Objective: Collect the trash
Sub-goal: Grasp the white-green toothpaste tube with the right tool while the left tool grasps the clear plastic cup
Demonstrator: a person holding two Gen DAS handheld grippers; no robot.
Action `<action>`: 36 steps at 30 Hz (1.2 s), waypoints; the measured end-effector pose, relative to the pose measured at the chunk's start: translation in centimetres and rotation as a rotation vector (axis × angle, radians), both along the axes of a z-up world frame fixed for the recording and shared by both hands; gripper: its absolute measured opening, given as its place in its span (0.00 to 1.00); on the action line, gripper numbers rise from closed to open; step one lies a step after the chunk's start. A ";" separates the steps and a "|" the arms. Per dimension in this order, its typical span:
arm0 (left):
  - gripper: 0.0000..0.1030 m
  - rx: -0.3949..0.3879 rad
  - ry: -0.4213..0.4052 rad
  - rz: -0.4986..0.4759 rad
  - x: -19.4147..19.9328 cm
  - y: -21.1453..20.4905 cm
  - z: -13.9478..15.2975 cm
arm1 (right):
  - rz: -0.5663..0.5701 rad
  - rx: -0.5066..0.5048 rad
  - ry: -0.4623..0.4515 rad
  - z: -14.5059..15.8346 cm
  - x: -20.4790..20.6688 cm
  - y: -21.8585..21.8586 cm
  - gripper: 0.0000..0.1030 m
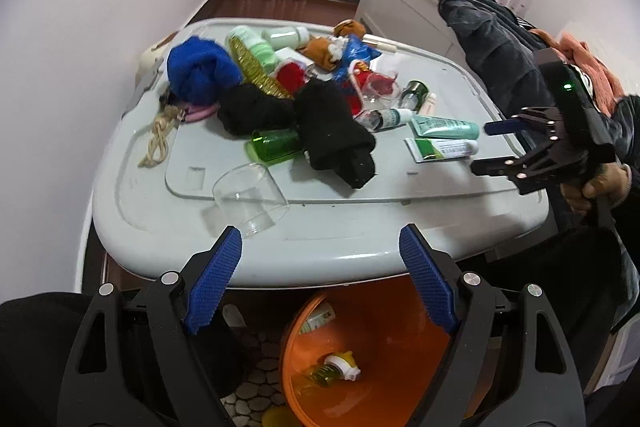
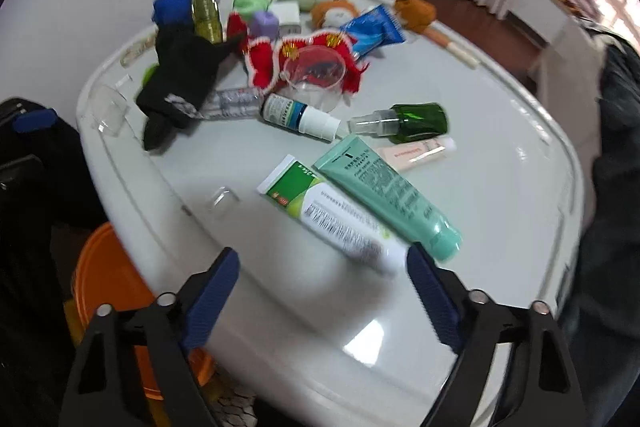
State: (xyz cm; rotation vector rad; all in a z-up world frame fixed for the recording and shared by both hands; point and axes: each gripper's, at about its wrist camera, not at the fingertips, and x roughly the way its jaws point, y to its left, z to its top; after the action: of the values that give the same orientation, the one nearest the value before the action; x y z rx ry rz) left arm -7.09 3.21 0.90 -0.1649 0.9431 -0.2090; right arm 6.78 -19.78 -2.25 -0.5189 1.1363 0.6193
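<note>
A grey plastic lid [image 1: 360, 247] serves as a table, cluttered with tubes, bottles, cups and cloth. My left gripper [image 1: 320, 247] is open and empty, above the lid's near edge and over an orange bin [image 1: 380, 327] that holds a yellow bottle [image 1: 332, 371]. A clear cup [image 1: 250, 197] lies just ahead of it. My right gripper [image 2: 322, 271] is open and empty, just short of a white-green tube [image 2: 332, 215] and a teal tube [image 2: 388, 191]. The right gripper also shows in the left wrist view [image 1: 486, 147], open beside those tubes [image 1: 440, 147].
A black sock [image 1: 340, 135], green cup [image 1: 276, 145], blue cloth [image 1: 200, 71], rope [image 1: 160, 135], green spray bottle [image 2: 408, 121] and white dropper bottle [image 2: 300, 115] lie on the lid. Dark clothes [image 1: 492, 35] hang at right. The orange bin [image 2: 104, 287] sits below the lid's edge.
</note>
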 end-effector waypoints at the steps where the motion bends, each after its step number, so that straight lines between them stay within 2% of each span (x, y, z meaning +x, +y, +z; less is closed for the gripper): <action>1: 0.77 -0.001 0.004 0.006 0.1 0.1 -0.1 | 0.017 -0.012 0.032 -0.9 0.9 0.1 0.74; 4: 0.77 -0.006 0.016 0.023 0.3 0.4 -0.4 | 0.052 -0.061 0.048 -2.2 2.0 -0.3 0.74; 9: 0.77 -0.003 0.010 0.029 0.4 0.5 -0.5 | 0.095 -0.090 0.107 -3.3 3.5 -0.6 0.72; 11: 0.77 -0.009 0.014 0.030 0.6 0.5 -0.5 | 0.100 -0.073 0.131 -3.5 4.2 0.1 0.71; 14: 0.77 0.002 0.016 0.031 0.6 0.5 -0.5 | 0.112 -0.043 0.173 -3.4 4.1 1.0 0.47; 21: 0.77 0.009 0.028 0.041 0.7 0.6 -0.8 | 0.019 -0.020 0.150 -2.8 1.9 0.7 0.30; 27: 0.77 0.010 0.036 0.112 2.1 1.2 -1.3 | -0.140 0.143 0.201 -1.5 -1.2 -0.7 0.29; 31: 0.77 0.062 0.042 0.121 3.9 0.6 -2.5 | -0.222 0.248 0.188 0.7 -2.6 -2.0 0.29; 34: 0.77 0.082 0.068 0.137 5.4 0.3 -3.6 | -0.257 0.314 0.146 2.3 -3.4 -3.1 0.30; 36: 0.76 0.090 0.098 0.173 6.6 0.5 -4.8 | -0.268 0.341 0.140 2.6 -2.6 -3.8 0.30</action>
State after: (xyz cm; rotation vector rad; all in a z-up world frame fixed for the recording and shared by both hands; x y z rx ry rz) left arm -0.53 3.69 -3.86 -0.1741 1.0281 0.0016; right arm 4.19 -23.54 0.33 -0.0304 1.1769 0.6048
